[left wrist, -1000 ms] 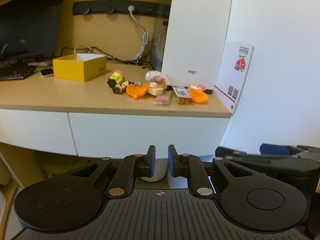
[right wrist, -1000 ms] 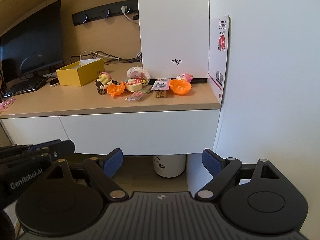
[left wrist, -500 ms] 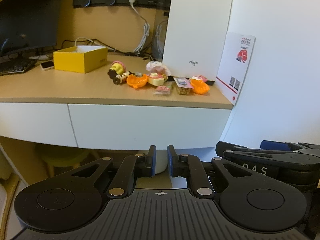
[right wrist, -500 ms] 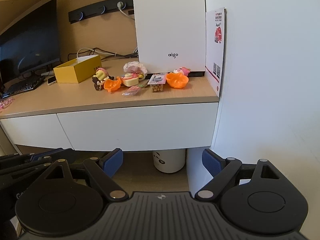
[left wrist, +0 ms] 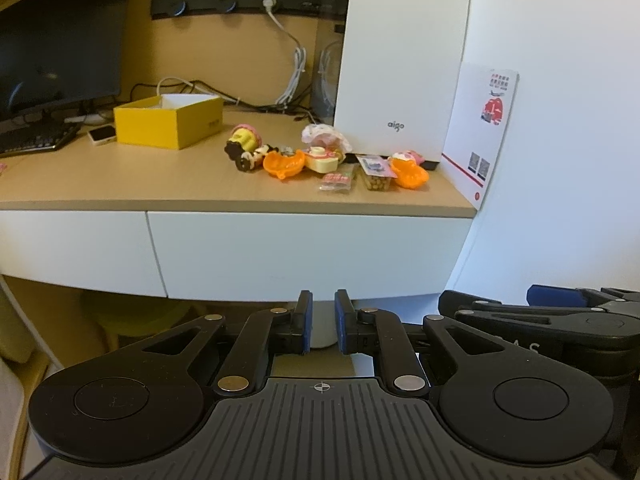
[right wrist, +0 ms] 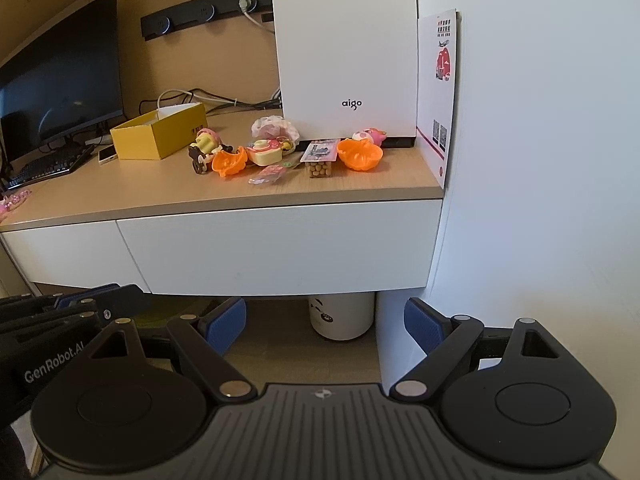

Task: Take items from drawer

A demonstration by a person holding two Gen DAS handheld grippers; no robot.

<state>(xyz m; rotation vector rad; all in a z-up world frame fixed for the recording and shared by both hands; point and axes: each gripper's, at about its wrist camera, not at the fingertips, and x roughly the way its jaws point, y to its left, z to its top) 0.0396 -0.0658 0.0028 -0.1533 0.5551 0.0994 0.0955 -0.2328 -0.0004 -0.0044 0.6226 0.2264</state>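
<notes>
Facing closed drawer [right wrist: 280,248]; fingers [right wrist: 226,324] below, apart.

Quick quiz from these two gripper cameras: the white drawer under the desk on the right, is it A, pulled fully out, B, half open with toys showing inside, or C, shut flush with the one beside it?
C: the drawer front sits flush with its neighbour, no gap or inside showing, and the toys lie on the desk above it.

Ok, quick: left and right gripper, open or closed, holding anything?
Left gripper: nearly closed, a narrow gap between the pads, nothing held.
Right gripper: wide open, empty.
</notes>
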